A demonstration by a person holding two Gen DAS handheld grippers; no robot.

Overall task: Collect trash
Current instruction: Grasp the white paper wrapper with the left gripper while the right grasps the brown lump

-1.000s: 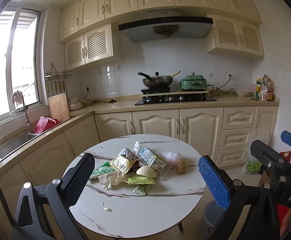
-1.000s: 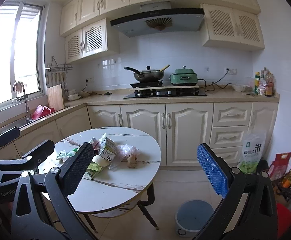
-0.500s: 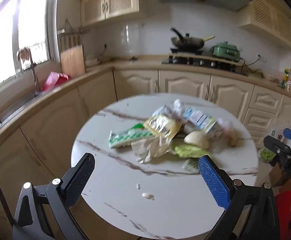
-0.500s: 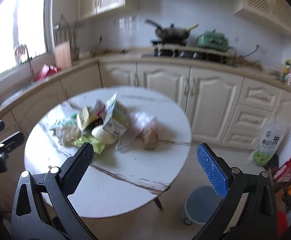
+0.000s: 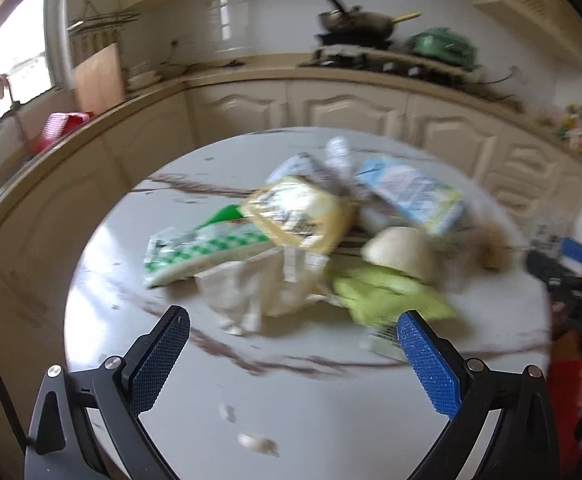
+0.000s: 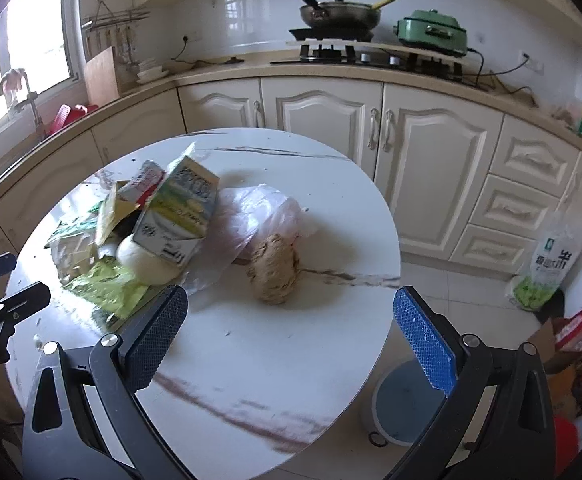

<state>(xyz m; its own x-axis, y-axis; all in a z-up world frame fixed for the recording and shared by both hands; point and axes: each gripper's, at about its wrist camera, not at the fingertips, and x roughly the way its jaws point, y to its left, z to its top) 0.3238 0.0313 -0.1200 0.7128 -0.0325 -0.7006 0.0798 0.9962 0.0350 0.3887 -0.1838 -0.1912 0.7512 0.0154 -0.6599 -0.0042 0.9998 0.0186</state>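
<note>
A heap of trash lies on the round white marble table [image 6: 275, 364]: a milk carton [image 6: 181, 216], a clear plastic bag [image 6: 257, 216], a brown fibrous lump [image 6: 274, 275], a white bun [image 5: 405, 252], a yellow packet [image 5: 301, 216], a green-checked wrapper [image 5: 199, 248], crumpled paper [image 5: 257, 292] and a lime-green wrapper [image 5: 387, 294]. My left gripper [image 5: 294, 346] hovers open just short of the paper and the lime wrapper. My right gripper [image 6: 291, 326] is open, low over the table in front of the brown lump. Neither holds anything.
A grey bin [image 6: 409, 402] stands on the floor under the table's right edge. A rice bag [image 6: 547, 264] and red packets [image 6: 579, 328] sit by the cabinets. Crumbs [image 5: 257, 442] lie near the table's front. Counter, stove and sink curve behind.
Both grippers have moved forward and tipped down toward the table, so the trash heap looms larger. The jaws stay wide apart. The left view is blurred by motion.
</note>
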